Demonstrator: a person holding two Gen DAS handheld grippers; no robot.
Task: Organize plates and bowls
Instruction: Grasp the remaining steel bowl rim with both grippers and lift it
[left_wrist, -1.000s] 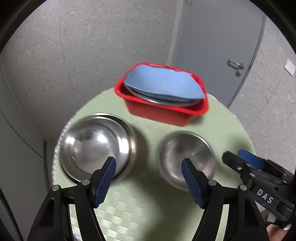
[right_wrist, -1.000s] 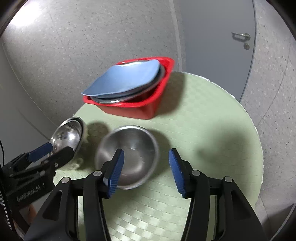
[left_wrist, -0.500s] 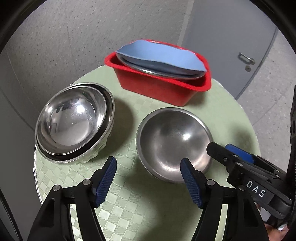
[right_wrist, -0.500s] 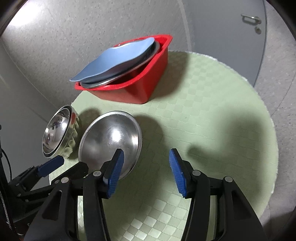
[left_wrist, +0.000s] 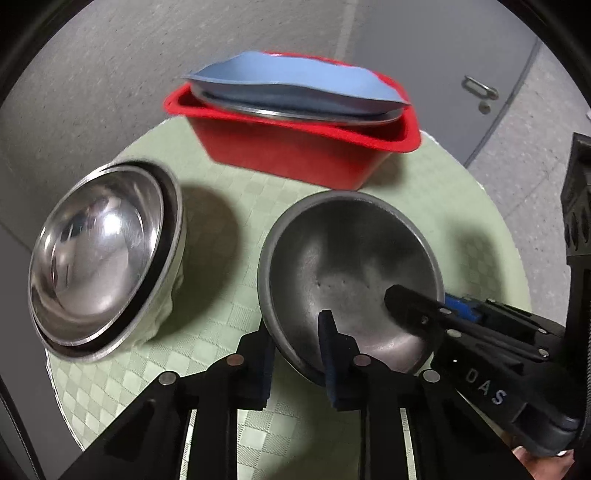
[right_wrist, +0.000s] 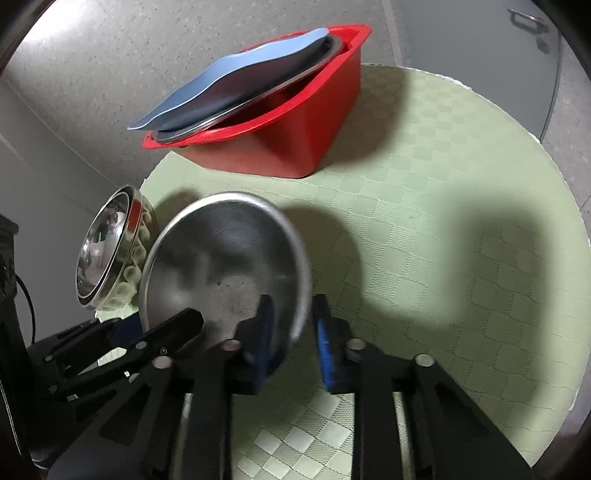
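Observation:
A single steel bowl (left_wrist: 351, 273) sits on the round green table, also seen in the right wrist view (right_wrist: 221, 266). My left gripper (left_wrist: 295, 354) is closed over its near rim, one pad inside and one outside. My right gripper (right_wrist: 291, 332) is closed over the bowl's right rim in the same way. A stack of steel bowls (left_wrist: 99, 254) stands to the left and shows in the right wrist view (right_wrist: 110, 247). A red tub (left_wrist: 295, 144) at the back holds steel plates under a blue plate (left_wrist: 295, 83).
The green checked tablecloth (right_wrist: 443, 229) covers the round table, whose edge curves close on the right and left. A grey wall and a door with a handle (left_wrist: 480, 90) stand behind the table.
Both grippers moved forward and down onto the single bowl and closed on its rim from opposite sides. The bowl now looks tipped a little toward the left.

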